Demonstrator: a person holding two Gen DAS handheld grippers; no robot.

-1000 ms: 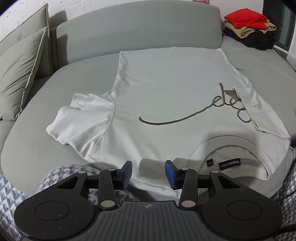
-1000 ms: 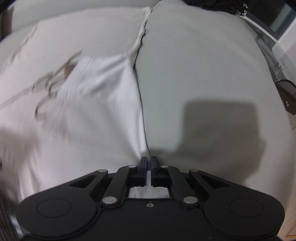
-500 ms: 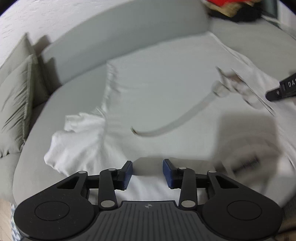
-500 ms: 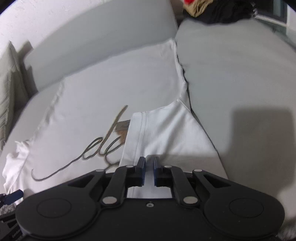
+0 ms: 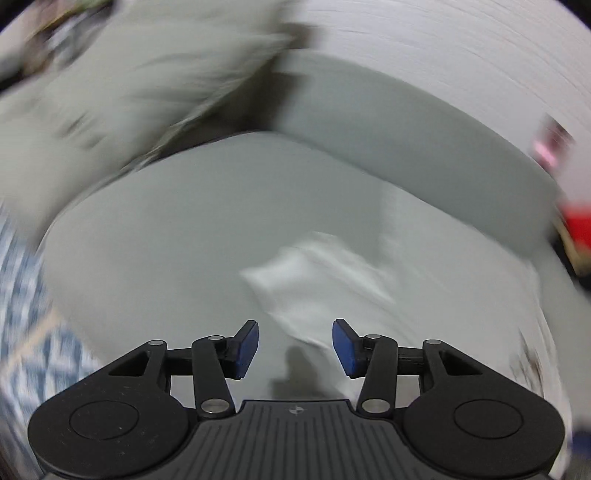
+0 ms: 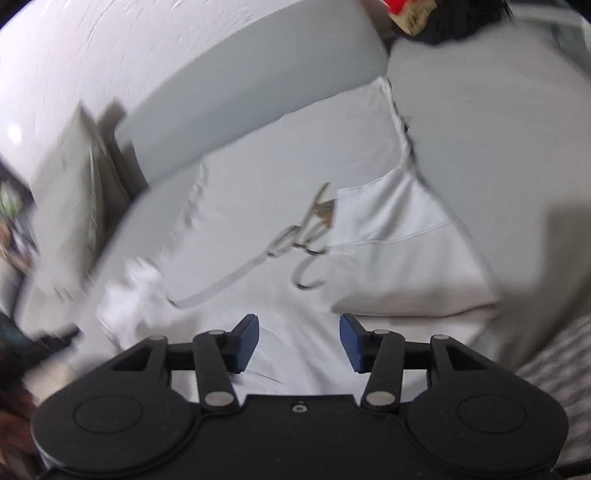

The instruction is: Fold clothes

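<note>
A white T-shirt [image 6: 258, 177] with looping script across the chest lies flat on the grey sofa [image 6: 498, 122]. Its right sleeve [image 6: 399, 236] is folded inward over the body. Its left sleeve [image 5: 317, 269] lies crumpled at the shirt's left side; it also shows in the right wrist view [image 6: 136, 295]. My left gripper [image 5: 295, 347] is open and empty, just above the near edge of that sleeve. My right gripper [image 6: 299, 341] is open and empty, above the shirt's near edge by the collar. The left view is blurred.
Grey cushions [image 6: 70, 206] lean at the sofa's left end, also in the left wrist view [image 5: 96, 96]. A pile of red, tan and black clothes [image 6: 432, 14] sits at the far right. The sofa backrest [image 5: 406, 122] curves behind. A blue-white patterned fabric [image 5: 22, 317] hangs at the left front.
My right gripper has opened, let go of the right sleeve, now folded over the shirt, and pulled back. My left gripper has swung left toward the crumpled left sleeve.
</note>
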